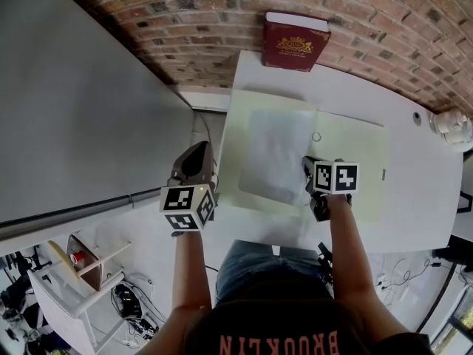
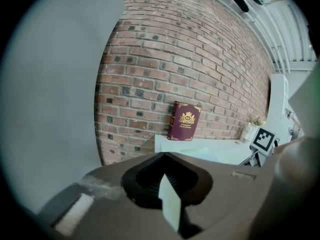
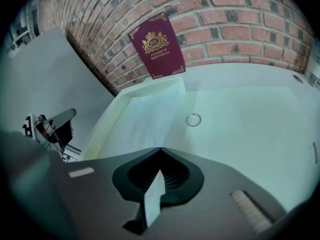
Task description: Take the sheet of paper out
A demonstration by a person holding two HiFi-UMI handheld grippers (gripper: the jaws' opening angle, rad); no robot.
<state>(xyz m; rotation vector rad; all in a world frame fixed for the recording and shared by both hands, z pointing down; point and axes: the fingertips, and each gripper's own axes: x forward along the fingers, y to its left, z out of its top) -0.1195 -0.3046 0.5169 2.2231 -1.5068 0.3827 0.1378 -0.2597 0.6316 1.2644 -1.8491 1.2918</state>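
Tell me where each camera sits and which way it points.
Head view: on the person's head, looking down at the table, folder, both forearms.
Left gripper view: on the left hand-held gripper, facing the brick wall; closed jaws show.
Right gripper view: on the right hand-held gripper, facing the folder; closed jaws show.
Shared: all see the red book.

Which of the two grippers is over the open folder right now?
The right gripper, above the middle of the folder; the left gripper is off the left edge of the table.
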